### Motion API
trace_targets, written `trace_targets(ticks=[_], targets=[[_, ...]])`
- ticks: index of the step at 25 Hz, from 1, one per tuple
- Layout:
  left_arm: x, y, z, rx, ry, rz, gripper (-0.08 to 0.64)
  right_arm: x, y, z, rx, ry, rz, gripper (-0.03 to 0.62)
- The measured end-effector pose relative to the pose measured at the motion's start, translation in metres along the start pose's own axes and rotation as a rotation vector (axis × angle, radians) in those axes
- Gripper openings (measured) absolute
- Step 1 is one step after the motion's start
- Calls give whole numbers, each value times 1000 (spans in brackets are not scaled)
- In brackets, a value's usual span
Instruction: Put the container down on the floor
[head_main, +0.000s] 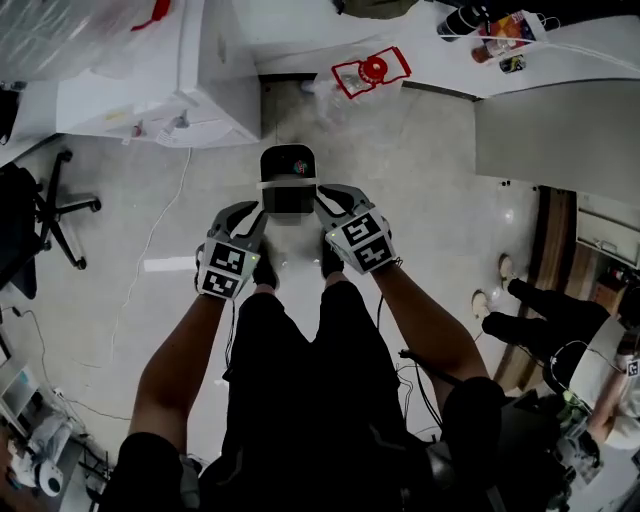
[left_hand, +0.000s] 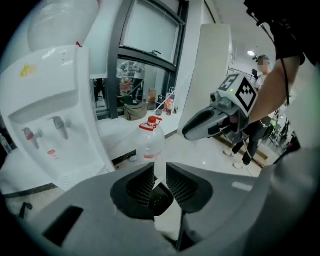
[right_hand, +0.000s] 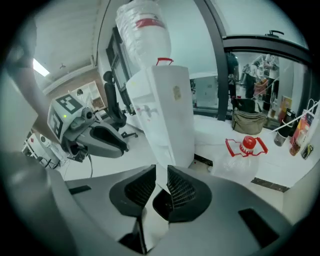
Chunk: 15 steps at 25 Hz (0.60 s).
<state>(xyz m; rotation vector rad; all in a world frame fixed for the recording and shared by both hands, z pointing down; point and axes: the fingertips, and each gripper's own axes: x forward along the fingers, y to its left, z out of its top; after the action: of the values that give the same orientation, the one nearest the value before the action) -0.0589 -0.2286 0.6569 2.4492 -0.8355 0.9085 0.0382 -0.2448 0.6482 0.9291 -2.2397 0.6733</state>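
Ahead, black container (head_main: 288, 165), water dispenser (left_hand: 50, 100), red-capped jug (left_hand: 150, 142) beyond

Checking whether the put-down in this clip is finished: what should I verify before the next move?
1. The jug stands upright on the floor: ok.
2. The red cap is on it: ok.
3. The left claw is empty, with a narrow gap: ok.
4. The right claw is empty, with a narrow gap: ok.
5. Both claws are apart from the jug: ok.
6. Free room at the right: not ok, a person stands there.
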Motion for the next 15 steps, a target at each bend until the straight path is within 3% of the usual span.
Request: trace_targets(ticks=[5, 10, 15], targets=[[-42, -15, 34, -56, -95, 13, 58, -41, 15, 46, 43, -84, -10, 60], [-83, -27, 79, -117, -194, 30, 23, -85, 26, 77, 20, -134, -25, 37], [-118, -35, 122, -119, -274, 29, 12, -130, 43, 113, -17, -189, -54, 31]])
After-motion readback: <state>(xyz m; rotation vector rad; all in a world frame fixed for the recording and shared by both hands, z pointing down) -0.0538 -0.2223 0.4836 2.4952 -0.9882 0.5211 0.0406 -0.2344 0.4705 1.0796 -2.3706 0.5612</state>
